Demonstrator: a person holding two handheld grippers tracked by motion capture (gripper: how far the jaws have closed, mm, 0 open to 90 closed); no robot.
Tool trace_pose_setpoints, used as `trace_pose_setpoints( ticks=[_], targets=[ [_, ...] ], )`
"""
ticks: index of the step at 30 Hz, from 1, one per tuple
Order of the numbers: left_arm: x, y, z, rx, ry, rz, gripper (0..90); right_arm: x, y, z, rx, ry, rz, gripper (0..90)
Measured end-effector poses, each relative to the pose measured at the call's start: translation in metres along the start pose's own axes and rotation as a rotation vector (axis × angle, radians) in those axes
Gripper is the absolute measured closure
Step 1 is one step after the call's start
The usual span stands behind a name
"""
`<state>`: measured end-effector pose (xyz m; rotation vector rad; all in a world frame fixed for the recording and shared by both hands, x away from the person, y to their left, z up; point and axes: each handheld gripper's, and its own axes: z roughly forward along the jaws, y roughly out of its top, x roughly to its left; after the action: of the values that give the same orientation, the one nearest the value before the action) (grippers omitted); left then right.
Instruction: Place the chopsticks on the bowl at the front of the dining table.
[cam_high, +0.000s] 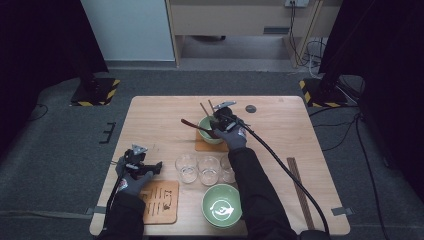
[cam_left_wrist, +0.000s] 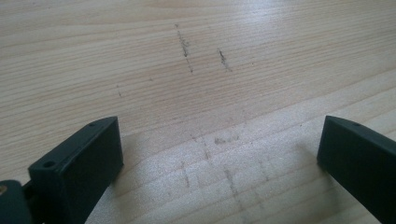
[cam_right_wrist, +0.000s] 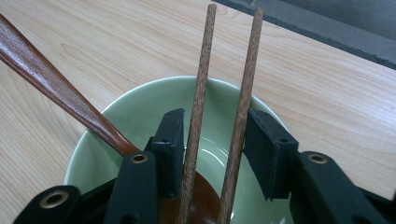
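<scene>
Two wooden chopsticks (cam_right_wrist: 201, 84) stand between the right gripper (cam_right_wrist: 212, 144) jaws, pinched over a green bowl (cam_right_wrist: 135, 112) holding a wooden spoon (cam_right_wrist: 51, 84), on a coaster at desk (cam_high: 150, 125) centre-back. Left gripper (cam_left_wrist: 219, 154) wide open, holding nothing, low over bare desk near the front-left coaster (cam_high: 162, 202).

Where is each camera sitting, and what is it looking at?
High view: above the person's side of the table, looking forward and down; both sleeves, the left gripper and right gripper show.
Left gripper view: on the left gripper, looking down at bare wood; its two black jaws stand wide apart.
Right gripper view: on the right gripper, looking into the far green bowl; its jaws flank two chopsticks.
Shared: high and right gripper views both show the bowl, spoon and chopsticks.
</scene>
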<state>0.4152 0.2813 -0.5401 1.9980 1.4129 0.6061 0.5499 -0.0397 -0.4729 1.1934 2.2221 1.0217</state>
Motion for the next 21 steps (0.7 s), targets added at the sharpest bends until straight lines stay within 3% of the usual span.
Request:
trace_pose_setpoints(
  ticks=[21],
  targets=[
    [0.0, 0.0, 0.0, 0.0, 0.0, 0.0, 0.0, 0.001, 0.0, -0.0003, -0.004, 0.011, 0.006, 73.4]
  ],
)
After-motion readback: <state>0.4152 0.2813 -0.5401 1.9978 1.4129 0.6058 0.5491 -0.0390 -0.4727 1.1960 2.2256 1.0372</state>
